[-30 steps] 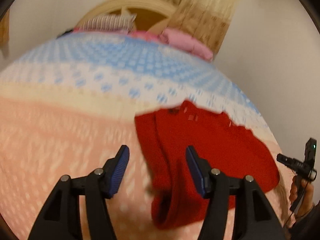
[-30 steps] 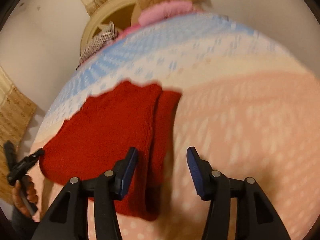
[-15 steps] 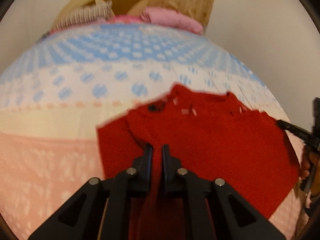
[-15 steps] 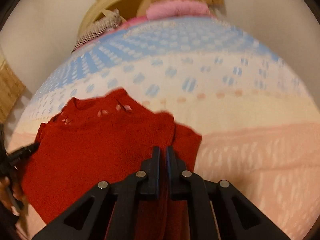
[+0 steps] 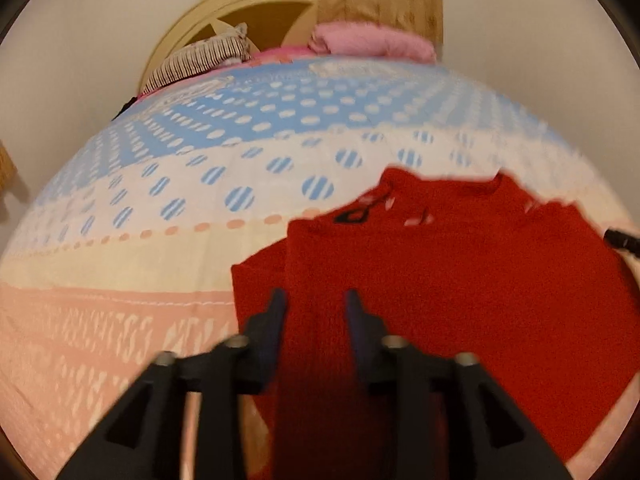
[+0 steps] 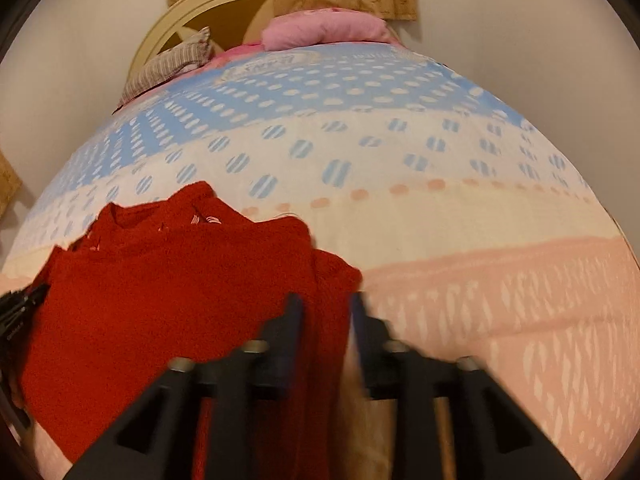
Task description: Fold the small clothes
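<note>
The small red knitted sweater (image 5: 460,280) lay flat on the bed's printed sheet (image 5: 160,240), banded in blue dots, cream and peach, with its neckline pointing toward the far end of the bed and its hem running out of view toward the cameras. Each sleeve had been laid lengthwise over the body: in the left wrist view a folded strip of red knit ran straight down between the fingers of the left gripper (image 5: 316,304), and in the right wrist view a matching strip sat along the opposite edge at the right gripper (image 6: 326,308). Both grippers had just been opening, and both stood spread, with the red fabric lying between the pads but no longer pinched. By the look of it, the sleeve folds on both sides were done and released, so the garment was narrowed into a rough rectangle. What remained, as far as could be judged, was the crosswise fold bringing the hem up toward the collar, then setting the sweater aside. At the head of the bed a fluffy pink garment (image 6: 324,28) and a striped cloth (image 6: 168,64) lay heaped; whether those were folded could not be told.
</note>
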`<state>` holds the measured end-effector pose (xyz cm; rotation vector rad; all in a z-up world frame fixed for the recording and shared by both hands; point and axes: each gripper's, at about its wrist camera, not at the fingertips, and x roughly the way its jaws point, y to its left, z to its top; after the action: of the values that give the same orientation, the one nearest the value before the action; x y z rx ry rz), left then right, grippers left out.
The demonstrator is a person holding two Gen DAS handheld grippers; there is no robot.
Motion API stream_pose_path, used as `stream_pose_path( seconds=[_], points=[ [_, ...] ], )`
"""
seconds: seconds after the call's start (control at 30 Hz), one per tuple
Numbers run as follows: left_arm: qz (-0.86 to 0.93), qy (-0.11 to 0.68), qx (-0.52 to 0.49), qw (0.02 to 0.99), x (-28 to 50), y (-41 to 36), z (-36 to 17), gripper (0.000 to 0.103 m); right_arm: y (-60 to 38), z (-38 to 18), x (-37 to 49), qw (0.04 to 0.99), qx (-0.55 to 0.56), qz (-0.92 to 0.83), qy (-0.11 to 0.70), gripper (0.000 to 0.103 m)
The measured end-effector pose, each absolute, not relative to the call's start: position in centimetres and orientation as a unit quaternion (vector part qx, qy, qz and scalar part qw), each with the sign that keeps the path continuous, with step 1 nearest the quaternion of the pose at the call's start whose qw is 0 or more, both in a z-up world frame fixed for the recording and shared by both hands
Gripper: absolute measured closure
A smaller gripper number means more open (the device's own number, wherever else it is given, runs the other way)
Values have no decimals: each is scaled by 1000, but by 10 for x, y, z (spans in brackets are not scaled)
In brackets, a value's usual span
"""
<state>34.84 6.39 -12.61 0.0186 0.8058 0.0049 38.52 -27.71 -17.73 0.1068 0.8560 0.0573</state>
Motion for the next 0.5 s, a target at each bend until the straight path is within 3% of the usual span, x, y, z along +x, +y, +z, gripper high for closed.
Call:
stream_pose_path(
  seconds=[0.03,0.07,0.23,0.5],
  points=[
    [8,383,4,924,344,66,-123,27,-275,-167,376,916,45,27,398,58],
    [16,369,-1,929,337,72,-119,23,-272,-160,370,920,39,28,388,57],
    [2,374,-43,926,333,91,-122,22,-232,-134,326,931,15,92,353,47],
    [6,396,-67,916,332,100,-145,18,-119,-142,256,912,-78,225,334,45]
  ],
)
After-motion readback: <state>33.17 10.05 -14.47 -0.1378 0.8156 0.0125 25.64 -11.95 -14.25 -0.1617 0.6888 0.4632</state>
